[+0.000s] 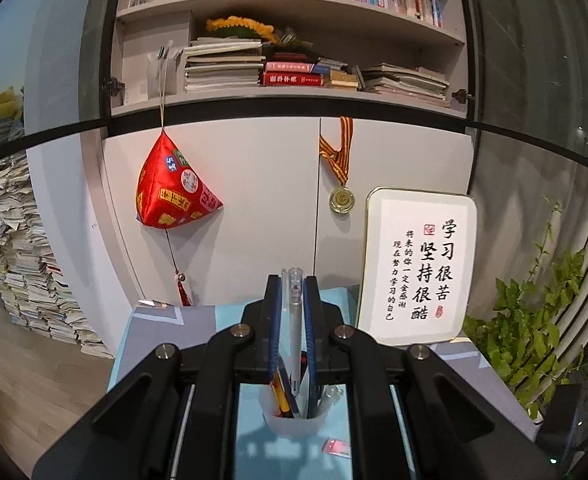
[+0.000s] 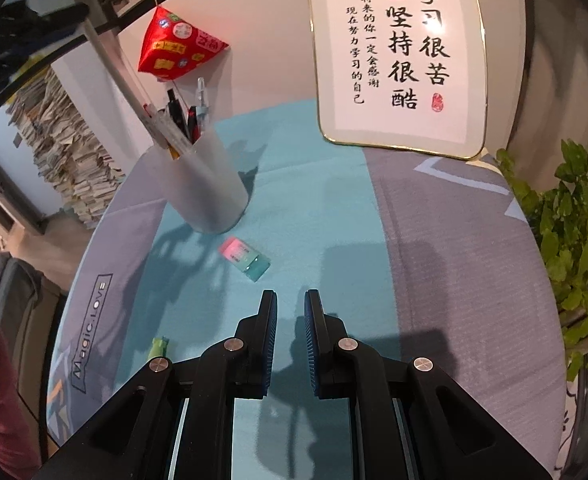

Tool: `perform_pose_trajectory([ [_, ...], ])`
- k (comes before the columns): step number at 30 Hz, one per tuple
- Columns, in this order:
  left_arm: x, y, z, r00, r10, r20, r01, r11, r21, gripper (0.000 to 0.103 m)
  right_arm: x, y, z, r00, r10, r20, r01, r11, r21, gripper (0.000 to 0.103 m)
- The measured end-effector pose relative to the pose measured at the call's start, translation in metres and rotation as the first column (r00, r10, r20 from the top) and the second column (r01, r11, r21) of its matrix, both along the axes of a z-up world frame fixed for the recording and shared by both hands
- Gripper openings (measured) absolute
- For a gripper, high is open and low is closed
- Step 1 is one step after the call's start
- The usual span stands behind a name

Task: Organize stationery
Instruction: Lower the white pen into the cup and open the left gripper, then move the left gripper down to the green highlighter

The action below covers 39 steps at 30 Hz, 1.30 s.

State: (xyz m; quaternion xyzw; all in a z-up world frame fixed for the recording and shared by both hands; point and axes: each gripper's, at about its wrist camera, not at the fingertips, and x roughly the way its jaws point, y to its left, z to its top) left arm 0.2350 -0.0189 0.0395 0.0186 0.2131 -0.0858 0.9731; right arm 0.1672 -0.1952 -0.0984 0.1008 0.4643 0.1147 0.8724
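1. The left hand-held gripper (image 1: 293, 280) is clamped on a clear pen (image 1: 295, 320), held above the cup (image 1: 294, 420).
2. The right hand-held gripper (image 2: 290, 300) is drawn nearly closed with nothing between its fingers, over the surface (image 2: 334, 208).
3. An eraser (image 2: 245, 258) lies on the surface just beside the cup (image 2: 206, 188), which holds several pens.
4. A small green item (image 2: 159, 348) lies near the surface's left edge.

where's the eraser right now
In the right wrist view the eraser lies flat on the teal cloth, just in front of the pen cup and ahead of the right gripper.
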Motion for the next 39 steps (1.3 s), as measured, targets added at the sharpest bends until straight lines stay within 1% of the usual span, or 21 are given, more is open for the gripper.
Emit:
perform_pose_trajectory([
  [4,0.010,0.003,-0.008,1.000,0.004,-0.006,-0.004,1.000,-0.020,0.009,0.000,-0.001,0.001,1.000,0.005,0.008,-0.005,1.000,0.007,0.012],
  [9,0.017,0.002,-0.017,0.999,-0.007,-0.039,0.005,0.999,-0.043,0.009,0.005,0.000,-0.007,1.000,0.005,-0.015,-0.004,1.000,0.013,0.012],
  [12,0.017,-0.001,-0.024,0.999,-0.012,-0.048,0.010,0.999,-0.040,0.009,0.008,0.001,-0.010,1.000,0.006,-0.026,-0.005,1.000,0.017,0.012],
  [22,0.023,-0.004,-0.050,0.991,-0.030,-0.130,0.025,0.999,-0.037,0.009,0.009,0.003,-0.013,0.999,0.007,-0.038,-0.007,1.000,0.017,0.012],
  [28,0.026,-0.003,-0.061,0.985,-0.033,-0.169,0.029,0.999,-0.031,0.009,0.009,0.004,-0.014,0.999,0.014,-0.047,-0.013,1.000,0.023,0.012],
  [32,0.025,-0.001,-0.062,0.983,-0.039,-0.181,0.032,0.999,-0.038,0.009,0.009,0.006,-0.015,0.998,0.025,-0.049,-0.024,0.999,0.022,0.012],
  [34,0.022,0.001,-0.059,0.983,-0.041,-0.179,0.033,0.998,-0.047,0.013,0.009,0.007,-0.014,0.998,0.029,-0.048,-0.029,0.999,0.019,0.012],
  [36,0.016,0.004,-0.053,0.986,-0.042,-0.162,0.034,0.998,-0.053,0.027,0.010,0.008,-0.014,0.998,0.035,-0.049,-0.035,0.999,0.016,0.012],
  [37,0.012,0.006,-0.050,0.988,-0.039,-0.148,0.031,0.998,-0.051,0.031,0.011,0.008,-0.015,0.998,0.038,-0.051,-0.037,0.999,0.012,0.012],
  [38,0.007,0.008,-0.046,0.991,-0.033,-0.127,0.028,0.999,-0.045,0.037,0.011,0.008,-0.015,0.998,0.038,-0.053,-0.038,0.999,0.011,0.012],
  [39,0.003,0.010,-0.043,0.994,-0.029,-0.110,0.025,0.999,-0.039,0.040,0.011,0.009,-0.016,0.998,0.040,-0.057,-0.039,0.999,0.012,0.012],
])
